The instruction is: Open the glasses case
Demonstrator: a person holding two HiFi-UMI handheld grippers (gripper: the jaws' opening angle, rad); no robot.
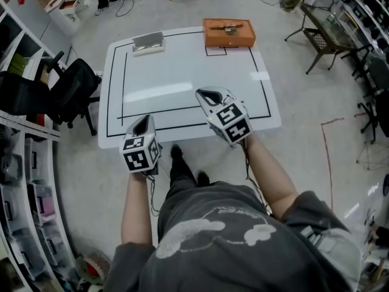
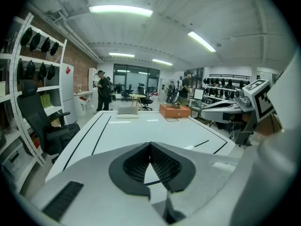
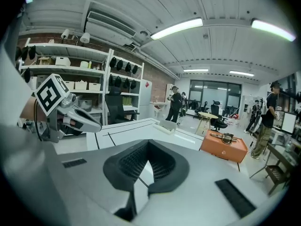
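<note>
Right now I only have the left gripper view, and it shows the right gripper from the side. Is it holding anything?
Observer: No. The right gripper view shows the right gripper with its jaws together and nothing between them.
Operator: And where is my left gripper over the table?
Observer: The head view puts the left gripper at the near edge of the table, on its left side; the glasses case lies at the far edge.
</note>
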